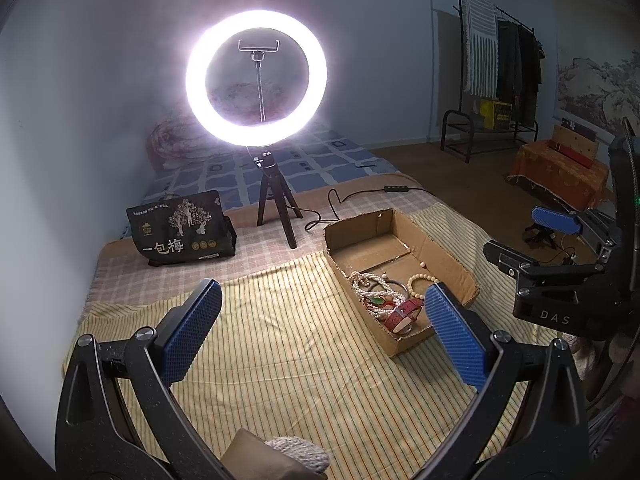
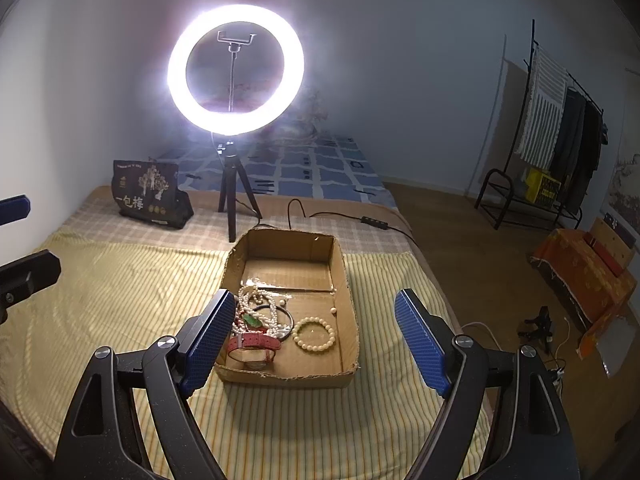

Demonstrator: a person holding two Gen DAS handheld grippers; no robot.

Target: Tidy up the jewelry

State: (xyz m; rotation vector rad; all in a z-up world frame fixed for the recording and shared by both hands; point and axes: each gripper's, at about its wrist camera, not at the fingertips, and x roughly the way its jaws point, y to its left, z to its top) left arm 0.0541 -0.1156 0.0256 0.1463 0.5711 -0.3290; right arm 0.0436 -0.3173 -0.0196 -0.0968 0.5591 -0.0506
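A shallow cardboard box (image 1: 360,232) (image 2: 288,244) lies on a yellow striped cloth (image 1: 280,360) on the bed. Its near end holds a tangled pearl necklace (image 1: 376,284) (image 2: 256,300), a red watch strap (image 1: 404,314) (image 2: 256,342), a cream bead bracelet (image 1: 420,280) (image 2: 314,334), a thin black bangle (image 2: 286,320) and a green pendant (image 2: 252,320). My left gripper (image 1: 324,332) hovers open over the cloth, left of the box, holding nothing. My right gripper (image 2: 316,336) (image 1: 528,240) stands open above the box's near end, apart from the jewelry.
A lit ring light on a tripod (image 1: 256,80) (image 2: 236,68) stands behind the box. A black printed bag (image 1: 180,232) (image 2: 148,196) sits at the back left. A cable with a switch (image 1: 396,189) (image 2: 372,222) runs off the bed's right edge. A clothes rack (image 1: 500,80) stands far right.
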